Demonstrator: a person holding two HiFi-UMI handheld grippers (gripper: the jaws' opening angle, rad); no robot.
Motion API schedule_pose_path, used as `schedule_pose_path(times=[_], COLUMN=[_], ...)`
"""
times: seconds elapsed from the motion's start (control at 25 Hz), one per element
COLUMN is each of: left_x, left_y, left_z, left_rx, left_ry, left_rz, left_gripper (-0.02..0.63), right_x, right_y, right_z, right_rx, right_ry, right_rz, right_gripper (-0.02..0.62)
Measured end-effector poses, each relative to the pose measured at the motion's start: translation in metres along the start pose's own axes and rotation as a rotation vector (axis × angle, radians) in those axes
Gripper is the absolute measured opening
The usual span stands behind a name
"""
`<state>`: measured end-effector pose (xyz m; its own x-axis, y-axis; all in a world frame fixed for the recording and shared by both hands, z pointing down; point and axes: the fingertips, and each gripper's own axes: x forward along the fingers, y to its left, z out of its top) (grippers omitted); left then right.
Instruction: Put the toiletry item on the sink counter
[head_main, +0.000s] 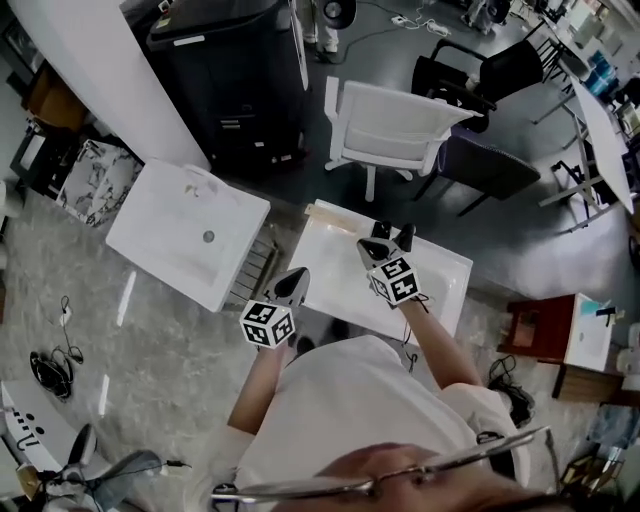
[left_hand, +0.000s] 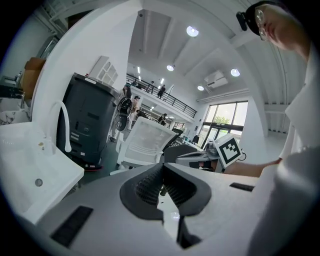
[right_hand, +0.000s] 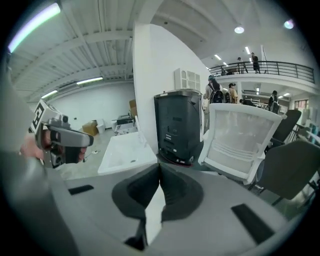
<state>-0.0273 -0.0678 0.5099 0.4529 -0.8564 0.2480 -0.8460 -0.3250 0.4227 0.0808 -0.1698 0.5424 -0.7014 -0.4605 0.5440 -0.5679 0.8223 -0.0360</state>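
Glossy white sink (head_main: 165, 215), matt plastic chair (head_main: 390, 125)

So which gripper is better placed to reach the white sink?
Likely left: the left gripper hangs nearest the sink, while the right gripper is over the white table, farther away. Both are shut and empty; no toiletry item is in view.

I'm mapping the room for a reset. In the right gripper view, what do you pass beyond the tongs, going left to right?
From the left: grey left tongs with marker cube → white rectangular sink basin → dark grey cabinet-like machine → white mesh-backed office chair → dark upholstered chair.
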Motion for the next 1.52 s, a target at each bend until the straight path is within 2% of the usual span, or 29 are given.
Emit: schedule_pose_path(times=[0.16,0.44,0.56,0.92,1.52], left_x=[0.000,0.004,0.005,0.004,0.004], left_y=[-0.004,-0.006,-0.004,-0.005,-0.008], left_z=[0.024,0.050,0.054,0.050,0.046], left_rx=[0.010,0.125,0.149,0.142,0.120], left_ry=[-0.030,-0.055,-0.056,-0.051,-0.071], left_rz=[-0.024,-0.035,-0.038,-0.048,-0.047], left_gripper=[0.005,0.005,0.005,0.005,0.005], right_x=[-0.022,-0.050,-0.055,-0.065,-0.073], right_y=[0.009,0.009,0.009,0.012,0.010], right_z=[0.018,0.035,0.036,0.033,0.037], right_rx=[0.049,0.059,0.063,0.093,0.062], right_ry=[-0.064,-0.156,-0.171,-0.203,-0.212], right_rz=[0.001,-0.064,-0.077,-0.093,-0.114], right_gripper=[0.006,0.006,0.006,0.006,0.006])
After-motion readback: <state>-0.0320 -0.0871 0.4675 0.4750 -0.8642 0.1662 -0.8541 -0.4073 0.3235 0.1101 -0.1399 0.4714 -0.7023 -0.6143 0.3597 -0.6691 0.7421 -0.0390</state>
